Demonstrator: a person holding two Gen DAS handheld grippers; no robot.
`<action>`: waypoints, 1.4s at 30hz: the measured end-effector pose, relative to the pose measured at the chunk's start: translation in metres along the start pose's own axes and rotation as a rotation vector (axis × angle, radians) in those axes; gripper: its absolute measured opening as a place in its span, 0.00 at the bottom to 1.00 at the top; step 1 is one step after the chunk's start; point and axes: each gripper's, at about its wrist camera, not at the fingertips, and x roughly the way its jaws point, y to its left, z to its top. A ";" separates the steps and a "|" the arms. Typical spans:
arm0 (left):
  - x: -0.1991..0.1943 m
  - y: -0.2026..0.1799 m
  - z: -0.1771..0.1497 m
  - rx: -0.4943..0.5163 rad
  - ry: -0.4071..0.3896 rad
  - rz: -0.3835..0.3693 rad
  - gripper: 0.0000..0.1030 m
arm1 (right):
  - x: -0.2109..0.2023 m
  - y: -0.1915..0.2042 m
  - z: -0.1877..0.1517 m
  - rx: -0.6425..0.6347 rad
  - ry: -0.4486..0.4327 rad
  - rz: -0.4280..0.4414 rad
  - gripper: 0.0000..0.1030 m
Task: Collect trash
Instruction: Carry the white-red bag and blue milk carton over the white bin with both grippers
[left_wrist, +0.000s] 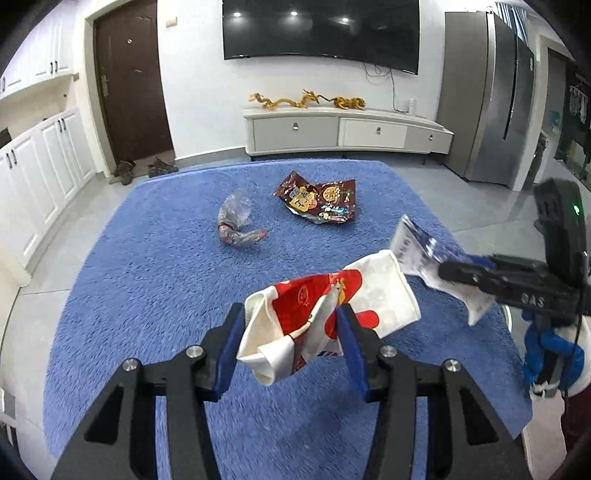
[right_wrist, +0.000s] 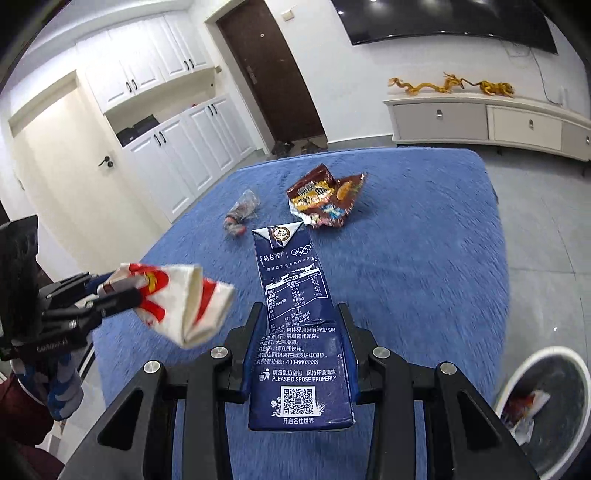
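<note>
A crushed red and white paper cup (left_wrist: 376, 291) hangs above the blue tablecloth (left_wrist: 147, 295), and my left gripper (left_wrist: 290, 314) is shut on it. From the right wrist view that cup (right_wrist: 184, 295) and the left gripper (right_wrist: 123, 295) sit at the left. My right gripper (right_wrist: 300, 312) is shut on a flattened dark blue milk carton (right_wrist: 291, 266), which also shows at the right of the left wrist view as the carton (left_wrist: 413, 243) in the right gripper (left_wrist: 454, 273). A brown snack wrapper (left_wrist: 317, 201) and a crumpled clear plastic bottle (left_wrist: 236, 218) lie farther back on the cloth.
A white-rimmed bin (right_wrist: 576, 365) holding some trash stands on the floor at the table's near right corner. Beyond the table are a low TV cabinet (left_wrist: 343, 129), a dark door (left_wrist: 129, 81), white cupboards (right_wrist: 177, 155) and a grey fridge (left_wrist: 495, 103).
</note>
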 end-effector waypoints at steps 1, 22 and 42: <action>-0.005 -0.002 -0.003 0.002 -0.004 0.014 0.46 | -0.004 -0.002 -0.003 0.004 -0.001 0.005 0.36; -0.083 -0.069 -0.018 0.089 -0.107 0.203 0.46 | -0.069 -0.003 -0.049 0.039 -0.061 0.104 0.36; -0.068 -0.150 0.016 0.214 -0.128 0.127 0.46 | -0.142 -0.073 -0.065 0.133 -0.196 -0.009 0.36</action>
